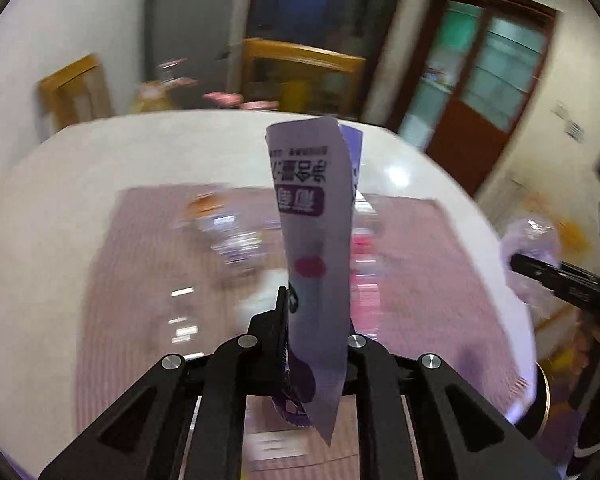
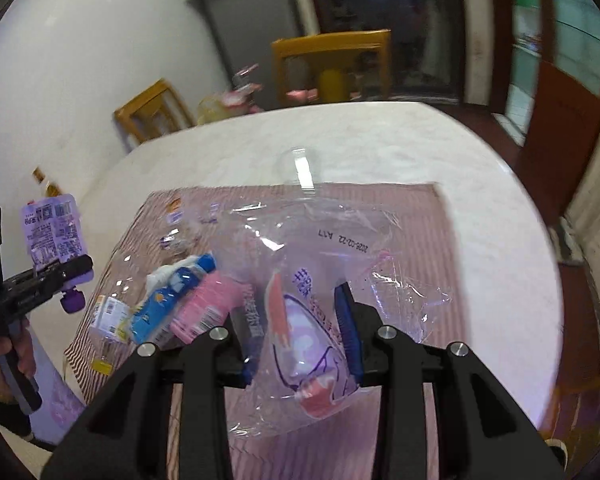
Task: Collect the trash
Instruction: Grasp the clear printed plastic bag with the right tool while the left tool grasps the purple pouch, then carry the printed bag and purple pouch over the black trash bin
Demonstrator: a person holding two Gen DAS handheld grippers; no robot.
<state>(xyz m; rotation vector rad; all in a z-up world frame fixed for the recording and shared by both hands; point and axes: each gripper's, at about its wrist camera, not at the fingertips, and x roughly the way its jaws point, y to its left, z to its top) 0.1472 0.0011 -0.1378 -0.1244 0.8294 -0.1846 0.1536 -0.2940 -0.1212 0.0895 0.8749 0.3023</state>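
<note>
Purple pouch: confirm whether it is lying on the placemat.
No, the purple pouch is held up off the table, clamped in the left gripper, away from the placemat.

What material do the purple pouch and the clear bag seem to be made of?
The purple pouch looks like printed, matte flexible plastic film: it curls, and has a screw cap. The clear bag appears to be thin glossy plastic, since it is transparent, wrinkled and shows glare.
</note>
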